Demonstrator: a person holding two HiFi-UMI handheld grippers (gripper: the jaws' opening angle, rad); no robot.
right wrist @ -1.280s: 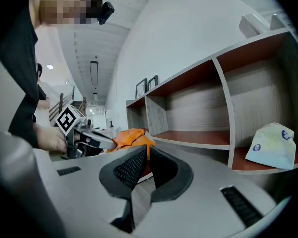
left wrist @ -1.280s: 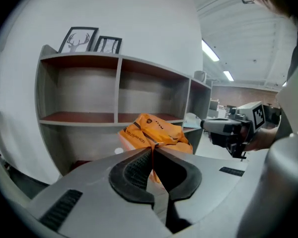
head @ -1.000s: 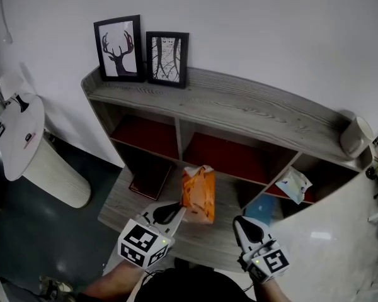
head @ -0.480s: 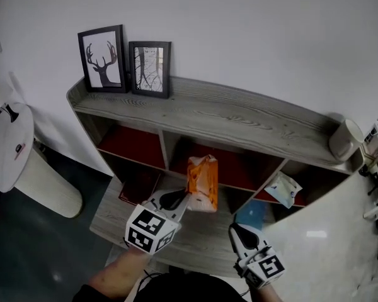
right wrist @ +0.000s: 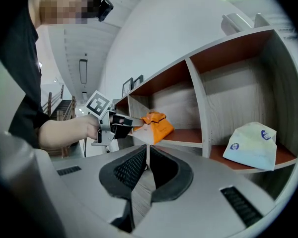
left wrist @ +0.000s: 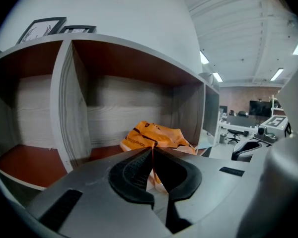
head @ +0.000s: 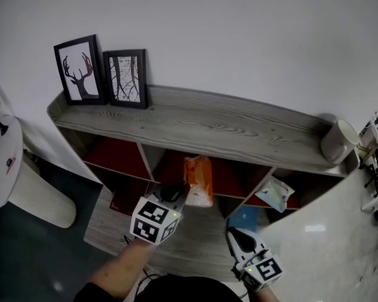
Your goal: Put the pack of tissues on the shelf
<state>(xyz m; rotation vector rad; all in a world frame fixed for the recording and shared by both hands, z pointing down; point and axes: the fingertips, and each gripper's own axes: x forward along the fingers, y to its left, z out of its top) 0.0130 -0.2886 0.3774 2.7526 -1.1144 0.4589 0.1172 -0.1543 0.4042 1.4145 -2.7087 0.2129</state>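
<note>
The orange pack of tissues (head: 198, 180) hangs at the mouth of the middle red-floored compartment of the grey wooden shelf (head: 227, 128). My left gripper (head: 181, 192) is shut on the pack's near edge. In the left gripper view the crumpled orange wrapper (left wrist: 156, 135) sticks out just beyond the closed jaws (left wrist: 153, 150), with the compartment behind it. Whether the pack rests on the compartment floor I cannot tell. My right gripper (head: 232, 234) hangs back at the lower right, shut and empty. Its own view (right wrist: 147, 155) shows the pack (right wrist: 159, 125) and the left gripper (right wrist: 130, 125) from the side.
Two framed pictures (head: 79, 71) (head: 127, 77) and a white cup (head: 337, 140) stand on the shelf top. A white and blue pack (head: 274, 194) lies in the right compartment. A dark red book (head: 123, 200) lies on the lower board. A white counter (head: 327, 231) is at right, a round white table (head: 6, 162) at left.
My left gripper has carried the orange pack forward from above the lower board to the middle compartment's opening. The right gripper has stayed near the lower right.
</note>
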